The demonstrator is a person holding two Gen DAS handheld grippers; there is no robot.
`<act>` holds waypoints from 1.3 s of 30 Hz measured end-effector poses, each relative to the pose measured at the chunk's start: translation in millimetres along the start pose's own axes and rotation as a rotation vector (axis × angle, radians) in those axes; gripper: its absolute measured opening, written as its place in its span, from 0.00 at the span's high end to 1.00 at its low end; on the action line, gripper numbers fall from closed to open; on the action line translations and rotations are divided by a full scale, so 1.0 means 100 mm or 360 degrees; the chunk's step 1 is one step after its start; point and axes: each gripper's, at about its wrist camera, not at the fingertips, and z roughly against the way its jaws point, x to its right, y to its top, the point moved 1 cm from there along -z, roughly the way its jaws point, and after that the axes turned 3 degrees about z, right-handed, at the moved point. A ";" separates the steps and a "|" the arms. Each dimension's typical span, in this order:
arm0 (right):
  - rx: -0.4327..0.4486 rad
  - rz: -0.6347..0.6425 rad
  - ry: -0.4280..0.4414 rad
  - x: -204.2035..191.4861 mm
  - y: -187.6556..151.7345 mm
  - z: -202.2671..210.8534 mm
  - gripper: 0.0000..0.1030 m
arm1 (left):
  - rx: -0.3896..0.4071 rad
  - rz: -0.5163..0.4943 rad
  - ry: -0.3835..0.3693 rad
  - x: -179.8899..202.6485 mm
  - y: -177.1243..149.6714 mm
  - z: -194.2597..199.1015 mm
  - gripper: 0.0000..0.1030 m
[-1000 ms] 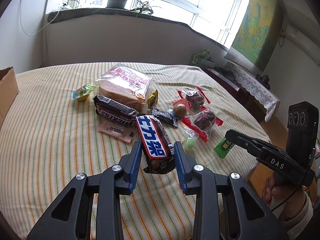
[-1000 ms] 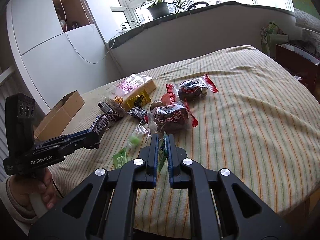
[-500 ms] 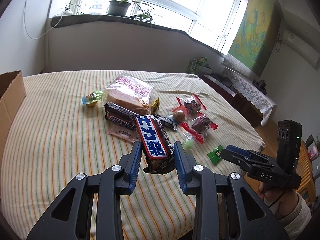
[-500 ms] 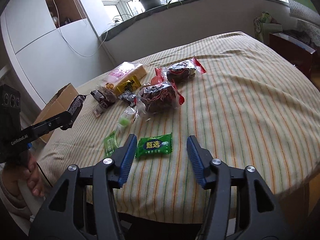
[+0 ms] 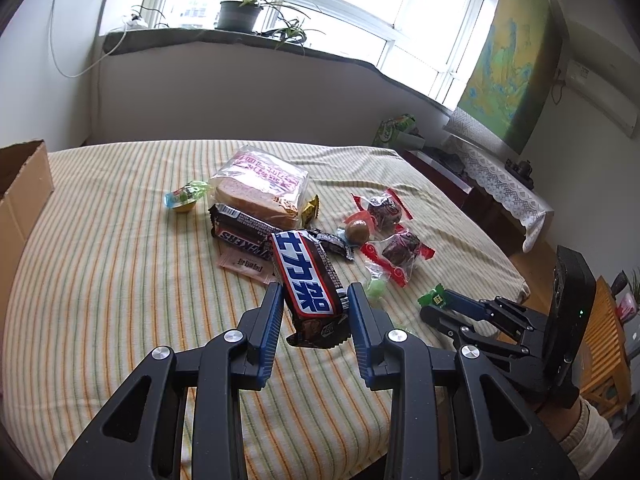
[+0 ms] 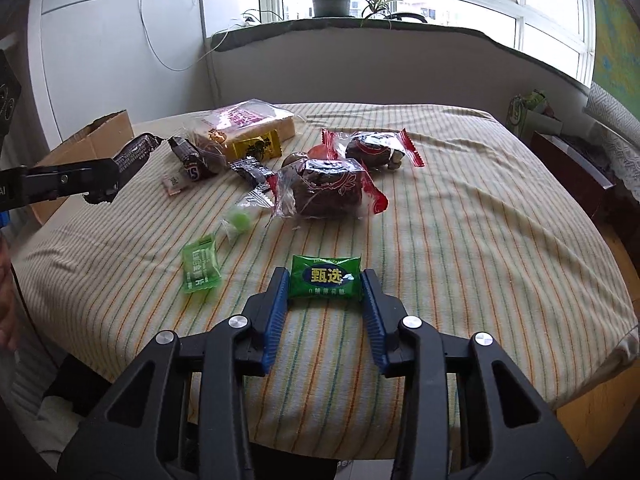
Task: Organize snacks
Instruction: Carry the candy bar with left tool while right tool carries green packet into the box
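Observation:
My left gripper (image 5: pixel 314 300) is shut on a Snickers bar (image 5: pixel 306 276) with blue Chinese lettering and holds it above the striped table. It also shows at the left of the right wrist view (image 6: pixel 102 182). My right gripper (image 6: pixel 325 285) is open, its fingers on either side of a green candy packet (image 6: pixel 325 279) that lies on the cloth near the table's front edge. A second green packet (image 6: pixel 200 266) lies to its left. The right gripper (image 5: pixel 444 306) shows at the right of the left wrist view.
A bread bag (image 5: pixel 262 186), another Snickers bar (image 5: pixel 240 234), red-wrapped cakes (image 6: pixel 332 192), a green sweet (image 6: pixel 240 220), a jelly cup (image 5: pixel 184 200) and small wrappers lie mid-table. A cardboard box (image 5: pixel 22 184) stands at the left edge. A side cabinet (image 5: pixel 496 192) is at the right.
My right gripper opened and let go of the green packet, which now lies flat on the cloth between its fingers. My left gripper still holds the Snickers bar and has drawn back slightly.

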 end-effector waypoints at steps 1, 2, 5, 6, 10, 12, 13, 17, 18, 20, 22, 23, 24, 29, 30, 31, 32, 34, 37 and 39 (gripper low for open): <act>0.0010 0.0003 -0.0003 0.00 -0.01 0.00 0.64 | -0.0003 -0.0001 -0.0001 0.00 0.00 0.00 0.70; 0.0018 0.0005 -0.0006 -0.01 -0.01 0.00 0.64 | -0.0005 -0.0003 -0.0002 0.01 0.00 -0.01 0.70; 0.0039 0.0002 -0.0007 -0.02 -0.02 0.02 0.64 | -0.0002 -0.0002 0.0000 0.01 0.00 0.00 0.70; 0.0044 -0.0009 0.0000 -0.01 -0.02 0.02 0.64 | 0.0001 0.0000 0.0002 0.00 0.00 0.01 0.70; 0.0067 -0.0030 -0.0004 0.02 0.02 0.07 0.64 | 0.0014 0.0003 0.0007 -0.02 0.04 0.03 0.70; 0.0089 -0.0046 -0.0006 0.05 0.08 0.12 0.64 | 0.0031 -0.0012 0.0007 0.00 0.10 0.07 0.70; 0.0101 -0.0048 -0.0008 0.07 0.13 0.15 0.64 | 0.0048 -0.0025 0.0008 0.01 0.14 0.10 0.70; 0.0192 -0.0049 -0.0029 0.13 0.39 0.33 0.64 | 0.0143 -0.0068 0.0008 0.03 0.34 0.27 0.70; 0.0217 -0.0046 -0.0035 0.13 0.46 0.37 0.64 | 0.0163 -0.0070 0.0008 0.02 0.38 0.31 0.70; 0.0252 -0.0036 -0.0043 0.11 0.57 0.44 0.64 | 0.0193 -0.0066 0.0009 0.00 0.43 0.38 0.70; 0.0266 -0.0027 -0.0032 0.07 0.65 0.48 0.64 | 0.0211 -0.0051 0.0017 -0.05 0.43 0.44 0.70; 0.0271 -0.0025 -0.0019 0.04 0.69 0.48 0.64 | 0.0217 -0.0038 0.0024 -0.09 0.42 0.47 0.70; 0.0275 -0.0023 -0.0003 -0.01 0.72 0.49 0.64 | 0.0224 -0.0022 0.0034 -0.13 0.41 0.50 0.70; 0.0288 0.0034 0.0113 -0.37 0.92 0.43 0.64 | 0.0270 0.0053 0.0143 -0.43 0.30 0.73 0.70; 0.0289 0.0056 0.0143 -0.48 0.97 0.41 0.64 | 0.0279 0.0075 0.0164 -0.50 0.27 0.78 0.70; 0.0289 0.0076 0.0176 -0.60 1.01 0.37 0.64 | 0.0288 0.0096 0.0190 -0.59 0.25 0.84 0.70; 0.0289 0.0095 0.0214 -0.73 1.05 0.35 0.64 | 0.0300 0.0114 0.0218 -0.67 0.23 0.91 0.70; 0.0284 0.0129 0.0298 -1.02 1.12 0.29 0.64 | 0.0333 0.0157 0.0270 -0.87 0.18 1.06 0.70; 0.0267 0.0191 0.0426 -1.49 1.20 0.18 0.64 | 0.0379 0.0219 0.0352 -1.15 0.13 1.29 0.70; 0.0252 0.0250 0.0500 -1.82 1.24 0.10 0.64 | 0.0405 0.0250 0.0415 -1.33 0.09 1.42 0.70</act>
